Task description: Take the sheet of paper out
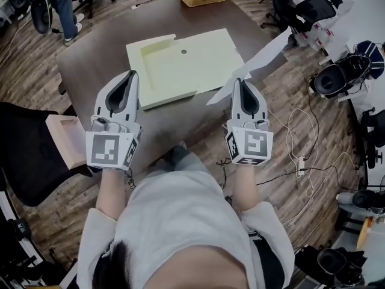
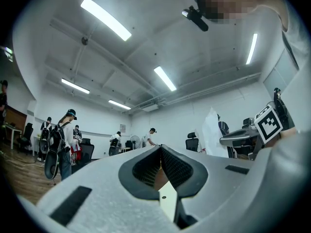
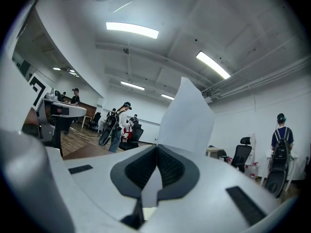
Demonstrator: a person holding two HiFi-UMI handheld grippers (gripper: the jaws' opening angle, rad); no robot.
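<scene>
Head view: the right gripper (image 1: 239,82) was closed on the sheet of paper (image 1: 264,56), which slanted up and to the right from the jaws, beside the right edge of the pale yellow envelope (image 1: 192,62) lying flat on the table (image 1: 102,47). The left gripper (image 1: 129,76) was over the envelope's left edge.

Left gripper view: the jaws met at the tips with nothing clamped. The envelope showed through the gap below.

Right gripper view: the jaws pinched the sheet, which rose beyond them.
</scene>
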